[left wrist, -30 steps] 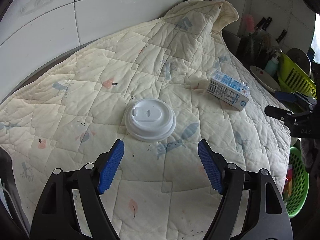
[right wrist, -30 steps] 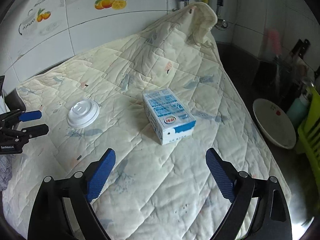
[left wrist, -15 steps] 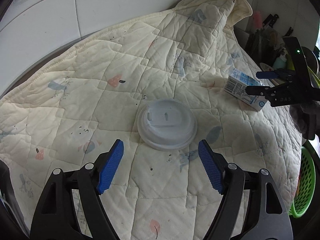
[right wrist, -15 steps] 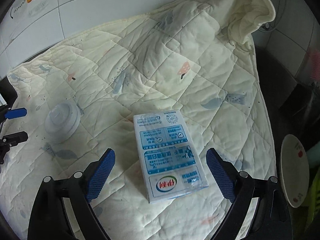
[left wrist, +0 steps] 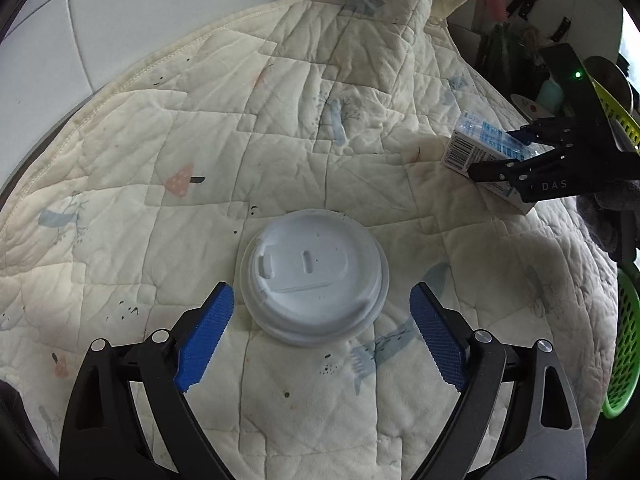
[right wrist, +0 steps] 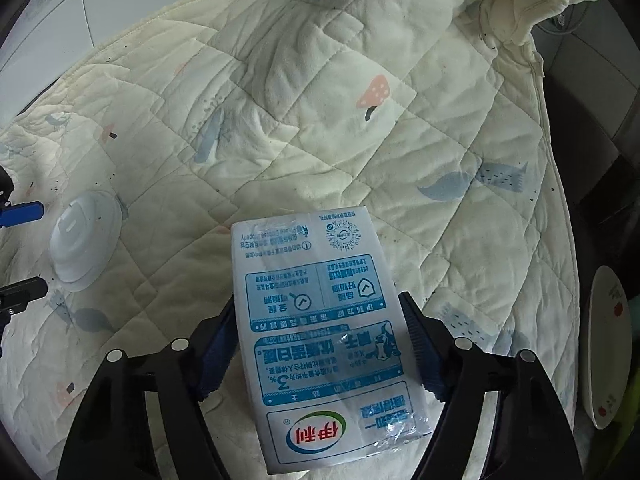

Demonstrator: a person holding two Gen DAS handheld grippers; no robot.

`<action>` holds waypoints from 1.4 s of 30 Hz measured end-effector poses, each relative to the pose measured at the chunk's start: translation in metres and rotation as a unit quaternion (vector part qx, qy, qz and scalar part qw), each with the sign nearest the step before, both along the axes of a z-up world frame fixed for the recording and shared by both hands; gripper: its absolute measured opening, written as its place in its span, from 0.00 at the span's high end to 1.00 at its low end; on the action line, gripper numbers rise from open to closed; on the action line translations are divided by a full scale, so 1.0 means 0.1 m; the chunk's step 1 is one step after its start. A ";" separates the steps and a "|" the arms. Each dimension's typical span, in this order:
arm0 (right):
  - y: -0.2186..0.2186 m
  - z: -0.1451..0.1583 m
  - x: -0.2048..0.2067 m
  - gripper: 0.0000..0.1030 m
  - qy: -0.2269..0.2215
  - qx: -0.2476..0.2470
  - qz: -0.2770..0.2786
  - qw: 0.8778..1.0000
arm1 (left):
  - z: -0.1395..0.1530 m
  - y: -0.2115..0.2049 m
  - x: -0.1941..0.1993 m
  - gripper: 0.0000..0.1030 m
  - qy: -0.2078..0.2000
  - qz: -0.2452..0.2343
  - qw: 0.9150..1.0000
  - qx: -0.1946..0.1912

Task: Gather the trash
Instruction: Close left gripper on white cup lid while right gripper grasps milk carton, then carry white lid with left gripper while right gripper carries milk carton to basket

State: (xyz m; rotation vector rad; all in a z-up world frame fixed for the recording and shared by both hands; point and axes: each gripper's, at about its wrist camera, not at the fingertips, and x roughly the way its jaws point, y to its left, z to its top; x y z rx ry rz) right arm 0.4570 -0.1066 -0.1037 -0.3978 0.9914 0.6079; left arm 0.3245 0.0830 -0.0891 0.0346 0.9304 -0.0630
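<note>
Quilt: cream quilted cotton [left wrist: 280, 120], printed with small mushrooms and blue leaves, covers the whole counter I am working over; it bunches up at the far corner against the white tiled wall [left wrist: 140, 12]
Lid: a white plastic cup lid [left wrist: 314, 276] lies flat on the quilt, sip slot up; it sits between my left fingertips but a little ahead of them
Left gripper: my left gripper [left wrist: 320, 332] points down at the lid; its jaws have just been opening and stand wide apart; a gap shows on each side, so the blue pads [left wrist: 206, 334] touch nothing
Carton: a white and blue milk carton [right wrist: 320, 332] lies on its broad face on the quilt, well to the right of the lid; its printing reads upside down in the right wrist view
Right gripper: my right gripper [right wrist: 320, 348] has the carton between its fingers; the jaws have just been closing and both pads now lie against the carton's long sides; clamped on it, as far as I can see; the carton rests on the quilt
Edges: a white plate [right wrist: 608, 360] sits off the quilt to the right; a green basket [left wrist: 624, 344] shows at the right rim of the left wrist view
</note>
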 end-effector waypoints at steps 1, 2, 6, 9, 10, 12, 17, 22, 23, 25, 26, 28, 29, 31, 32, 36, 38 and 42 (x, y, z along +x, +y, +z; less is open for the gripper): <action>-0.03 0.03 -0.02 0.33 -0.003 0.004 -0.006 1.000 | -0.01 -0.02 0.01 0.14 -0.002 -0.002 1.000 0.009; -0.06 0.05 -0.04 0.34 -0.001 0.011 -0.009 1.000 | -0.02 -0.04 0.03 0.14 -0.002 -0.010 1.000 0.012; -0.17 0.19 -0.19 0.36 -0.005 0.033 -0.020 0.999 | -0.07 -0.09 0.10 0.13 0.004 -0.017 0.999 0.029; -0.31 0.24 -0.34 0.36 -0.008 0.045 -0.029 0.999 | -0.07 -0.06 0.15 0.13 0.003 -0.012 1.000 0.025; -0.35 0.25 -0.39 0.36 -0.008 0.048 -0.030 0.998 | -0.07 -0.06 0.17 0.13 0.002 -0.011 1.000 0.026; -0.43 0.27 -0.49 0.36 -0.010 0.052 -0.035 0.998 | -0.08 -0.06 0.19 0.13 0.004 -0.014 0.999 0.028; -0.59 0.29 -0.72 0.36 -0.005 0.066 -0.048 0.997 | -0.14 -0.06 0.27 0.14 0.009 -0.022 0.999 0.024; -0.70 0.33 -0.93 0.36 -0.010 0.070 -0.053 0.996 | -0.17 -0.08 0.25 0.20 0.000 -0.028 0.999 0.027; -0.72 0.35 -0.99 0.36 -0.013 0.070 -0.054 0.996 | -0.16 -0.09 0.23 0.20 -0.006 -0.030 0.999 0.031; -0.76 0.37 -1.09 0.36 -0.015 0.074 -0.056 0.996 | -0.15 -0.12 0.19 0.20 -0.012 -0.031 0.999 0.037; -0.78 0.38 -1.15 0.36 -0.016 0.076 -0.059 0.995 | -0.14 -0.12 0.14 0.21 -0.015 -0.032 0.999 0.037; -0.83 0.41 -1.26 0.36 -0.018 0.085 -0.065 0.994 | -0.11 -0.14 0.09 0.21 -0.022 -0.030 0.998 0.040; -0.84 0.42 -1.30 0.36 -0.018 0.088 -0.067 0.994 | -0.09 -0.15 0.05 0.21 -0.026 -0.030 0.999 0.038; -0.87 0.43 -1.40 0.36 -0.022 0.090 -0.075 0.993 | -0.01 -0.17 -0.04 0.21 -0.034 -0.030 0.998 0.032; -0.90 0.44 -1.46 0.36 -0.020 0.095 -0.077 0.992 | 0.03 -0.18 -0.10 0.21 -0.040 -0.031 0.998 0.031; -0.97 0.46 -1.72 0.36 -0.029 0.097 -0.090 0.991 | 0.20 -0.27 -0.34 0.21 -0.057 -0.034 0.998 0.017; -1.02 0.49 -1.88 0.36 -0.039 0.096 -0.102 0.989 | 0.28 -0.33 -0.48 0.21 -0.068 -0.041 0.997 0.011; -1.20 0.53 -2.17 0.36 -0.049 0.105 -0.128 0.985 | 0.42 -0.48 -0.74 0.21 -0.083 -0.054 0.995 0.002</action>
